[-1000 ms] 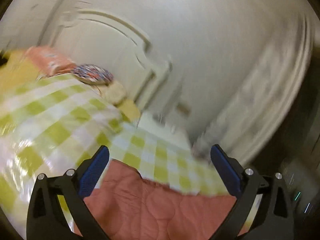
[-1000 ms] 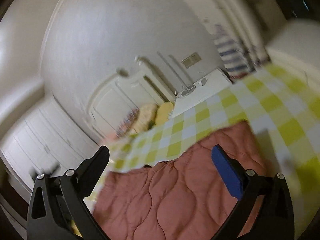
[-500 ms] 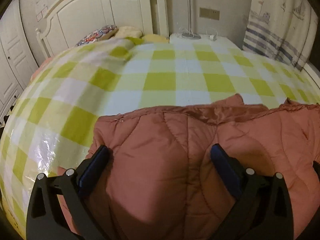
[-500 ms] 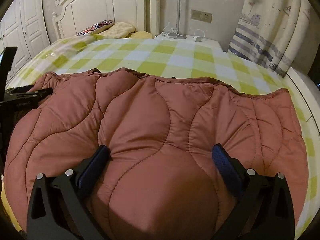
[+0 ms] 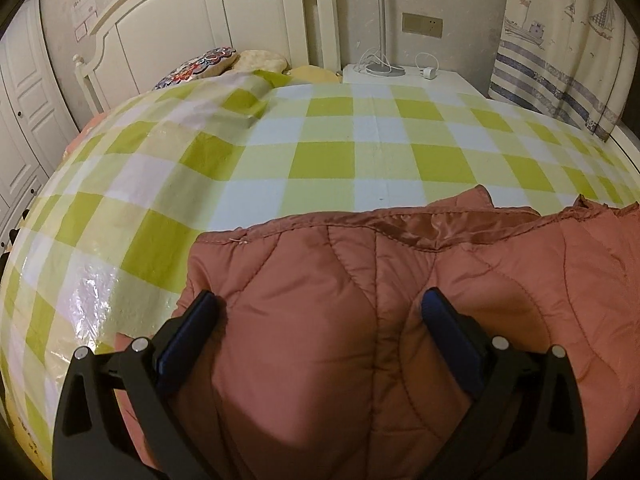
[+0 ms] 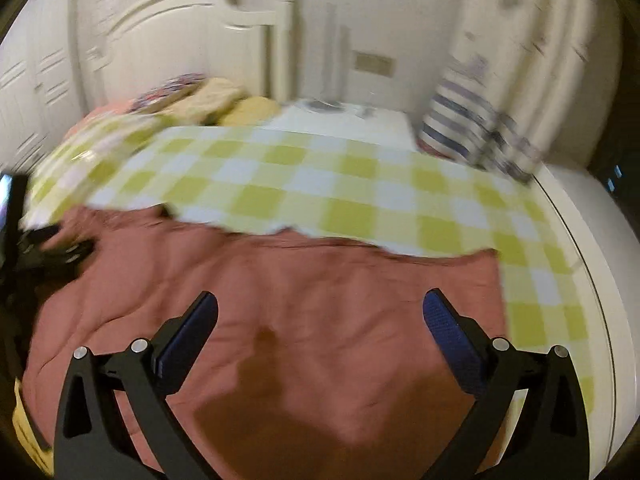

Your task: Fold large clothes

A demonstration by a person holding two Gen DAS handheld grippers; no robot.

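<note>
While the rust-pink quilted padded jacket (image 5: 400,320) lies spread along the near edge of the bed's green-and-white checked cover (image 5: 320,152), the left gripper (image 5: 320,316) stands wide apart above its left corner. Right gripper (image 6: 320,316) also wide, empty, over the jacket; that view is blurred.

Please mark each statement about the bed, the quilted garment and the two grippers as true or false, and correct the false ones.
1. The pink quilted jacket lies on the checked bedspread. True.
2. The left gripper is shut on the jacket. False: its fingers stand wide open.
3. The right gripper is open above the jacket. True.
4. The bedspread is blue and striped. False: it is checked green and white.
5. A lamp stands on the nightstand beside the headboard. True.
</note>
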